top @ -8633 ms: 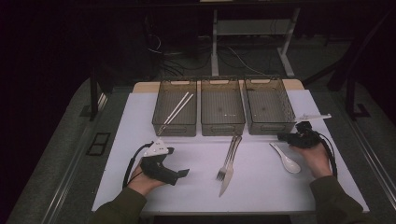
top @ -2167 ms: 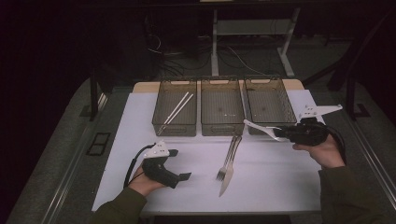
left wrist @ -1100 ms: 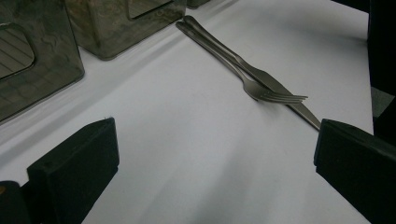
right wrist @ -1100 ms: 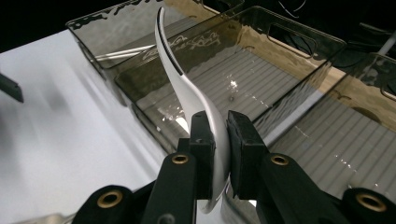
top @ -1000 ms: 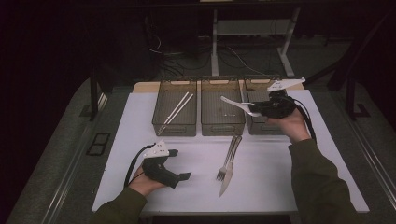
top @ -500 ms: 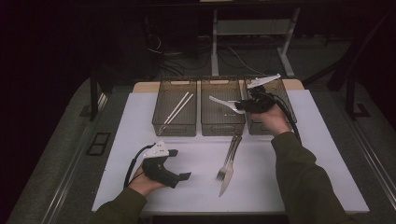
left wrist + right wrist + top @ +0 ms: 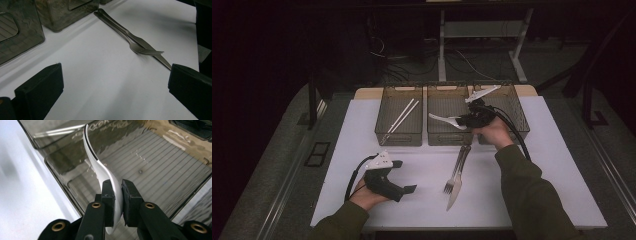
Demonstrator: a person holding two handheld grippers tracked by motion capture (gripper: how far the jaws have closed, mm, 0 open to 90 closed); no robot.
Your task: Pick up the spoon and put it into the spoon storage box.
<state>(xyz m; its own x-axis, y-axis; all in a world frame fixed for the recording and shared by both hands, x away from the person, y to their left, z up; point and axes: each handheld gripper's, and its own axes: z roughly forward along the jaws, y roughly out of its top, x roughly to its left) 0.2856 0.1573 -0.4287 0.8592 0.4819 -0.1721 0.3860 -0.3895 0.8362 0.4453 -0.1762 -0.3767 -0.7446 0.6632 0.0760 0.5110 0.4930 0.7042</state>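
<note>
**A:** Where was the white spoon (image 7: 98,166) at that moment?

**B:** Clamped in the right gripper (image 7: 117,197). In the right gripper view its two black pads pinched the spoon edge-on, one pad on each face, with the long curved part rising past the tips and a short end hanging below them.

**A:** And over what?

**B:** Over the middle bin (image 7: 447,136) of the three smoky trays. In the high view the spoon (image 7: 446,119) stuck out leftward from the right gripper (image 7: 468,120), above that tray's ribbed floor. I could not tell whether it touched the bin.

**A:** The other hand?

**B:** The left gripper (image 7: 408,176) rested low on the white table (image 7: 362,130), near the front edge. In the left gripper view its jaws stood spread wide with only bare tabletop between them.

**A:** Anything else lying about?

**B:** A fork (image 7: 140,47) and a knife (image 7: 152,50) lay side by side, touching, on the table in front of the middle bin. Two white chopsticks (image 7: 399,120) lay slantwise in the left bin (image 7: 399,137).
</note>
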